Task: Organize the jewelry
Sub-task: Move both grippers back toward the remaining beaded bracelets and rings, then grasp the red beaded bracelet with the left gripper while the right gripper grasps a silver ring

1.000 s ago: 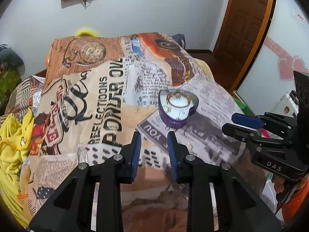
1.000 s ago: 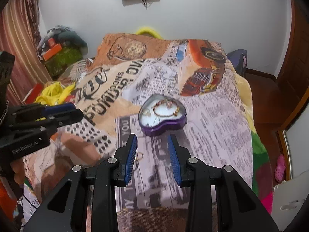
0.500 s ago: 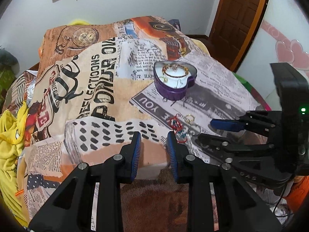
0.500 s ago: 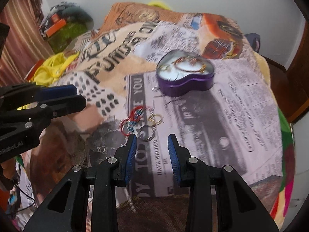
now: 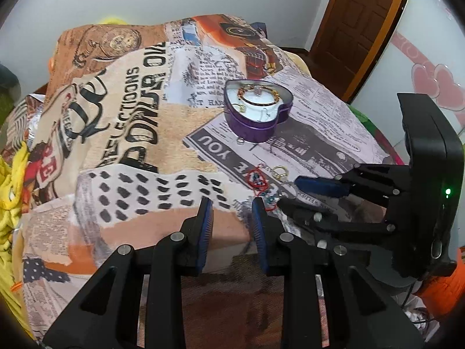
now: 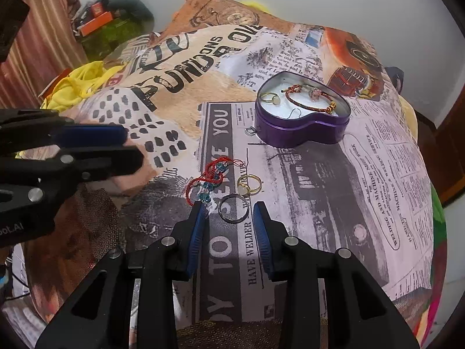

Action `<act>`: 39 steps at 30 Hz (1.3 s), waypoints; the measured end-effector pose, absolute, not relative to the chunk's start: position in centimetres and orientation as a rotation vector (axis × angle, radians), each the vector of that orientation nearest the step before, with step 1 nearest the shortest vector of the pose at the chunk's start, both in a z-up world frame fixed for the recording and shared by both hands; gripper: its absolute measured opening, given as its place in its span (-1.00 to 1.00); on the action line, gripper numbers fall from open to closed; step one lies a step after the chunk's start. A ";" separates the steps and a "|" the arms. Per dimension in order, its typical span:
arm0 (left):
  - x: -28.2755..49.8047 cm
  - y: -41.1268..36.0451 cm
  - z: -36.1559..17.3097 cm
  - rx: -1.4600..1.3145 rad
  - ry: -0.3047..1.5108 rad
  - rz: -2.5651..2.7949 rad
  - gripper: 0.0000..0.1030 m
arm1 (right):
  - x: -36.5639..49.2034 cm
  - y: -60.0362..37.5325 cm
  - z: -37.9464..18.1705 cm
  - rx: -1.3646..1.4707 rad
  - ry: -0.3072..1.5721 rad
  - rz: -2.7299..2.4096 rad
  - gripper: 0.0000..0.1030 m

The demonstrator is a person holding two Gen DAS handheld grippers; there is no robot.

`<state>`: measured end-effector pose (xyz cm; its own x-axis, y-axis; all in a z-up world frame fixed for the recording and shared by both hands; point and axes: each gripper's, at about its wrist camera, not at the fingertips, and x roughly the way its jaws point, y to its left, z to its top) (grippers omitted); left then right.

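Observation:
A purple heart-shaped tin (image 6: 302, 132) (image 5: 255, 128) stands open on the printed blanket, holding a red-and-gold bracelet (image 6: 308, 99) and a gold ring (image 6: 268, 97). In front of it lie a red string bracelet with blue beads (image 6: 207, 180) (image 5: 260, 181), a gold ring (image 6: 249, 183) (image 5: 280, 171) and a silver ring (image 6: 233, 210). My right gripper (image 6: 229, 206) (image 5: 286, 192) is open, its fingertips on either side of the silver ring. My left gripper (image 5: 231, 203) (image 6: 130, 145) is open and empty, to the left of the loose jewelry.
A small silver ring (image 6: 250, 130) lies by the tin's left side. The blanket (image 6: 348, 189) drops off at the near and right edges. Yellow cloth (image 6: 75, 87) is heaped at the left. A wooden door (image 5: 357, 23) stands at the back right.
Both grippers have drawn back and dropped low, so the loose jewelry came into view. My right gripper has closed in on the silver ring, fingertips now flanking it. The tin has not moved.

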<state>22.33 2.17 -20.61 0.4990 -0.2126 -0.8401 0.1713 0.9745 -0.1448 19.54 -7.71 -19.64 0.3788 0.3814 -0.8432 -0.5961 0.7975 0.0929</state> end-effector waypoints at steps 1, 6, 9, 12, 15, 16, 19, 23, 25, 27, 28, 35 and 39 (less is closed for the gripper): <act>22.4 1.9 -20.7 -0.043 1.022 -0.234 -0.48 | 19.5 -7.7 -19.6 -0.245 0.999 0.631 -0.63; 22.8 0.8 -21.7 -0.045 1.046 -0.257 -0.48 | 19.8 -8.4 -19.6 -0.199 0.993 0.635 -0.63; 23.1 0.1 -22.4 -0.052 1.069 -0.273 -0.48 | 19.8 -9.1 -19.4 -0.182 0.987 0.616 -0.63; 23.1 -0.9 -22.9 -0.028 1.082 -0.291 -0.48 | 19.7 -10.2 -19.1 -0.166 0.982 0.589 -0.63; 23.0 -2.0 -23.4 0.009 1.087 -0.301 -0.48 | 19.7 -11.2 -18.7 -0.151 0.976 0.569 -0.63; 23.0 -2.2 -23.5 0.016 1.087 -0.300 -0.48 | 19.6 -11.6 -18.6 -0.144 0.974 0.564 -0.63; 23.4 -2.5 -23.9 0.006 1.086 -0.286 -0.48 | 19.6 -12.2 -18.2 -0.139 0.963 0.550 -0.63; 23.9 -2.4 -24.2 -0.019 1.080 -0.275 -0.48 | 19.5 -12.7 -17.8 -0.128 0.951 0.543 -0.63; 23.9 -2.5 -24.3 -0.014 1.078 -0.271 -0.49 | 19.4 -12.8 -17.6 -0.127 0.943 0.540 -0.63; 23.9 -2.6 -24.3 0.001 1.071 -0.251 -0.65 | 19.3 -12.8 -17.4 -0.120 0.939 0.542 -0.63; 24.0 -2.5 -24.3 0.009 1.068 -0.237 -0.78 | 19.3 -12.8 -17.3 -0.118 0.937 0.543 -0.63; 23.4 -2.0 -23.7 0.045 1.047 -0.214 -0.90 | 19.0 -13.0 -16.6 -0.111 0.919 0.546 -0.63; 22.8 -1.3 -22.3 0.042 1.020 -0.203 -0.90 | 18.8 -13.4 -15.8 -0.107 0.900 0.540 -0.63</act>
<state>22.80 -1.33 -22.27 0.5059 -0.1486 -0.8497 0.1875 0.9804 -0.0598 18.78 -13.39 -15.80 0.4984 0.4012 -0.7685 -0.4893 0.8620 0.1327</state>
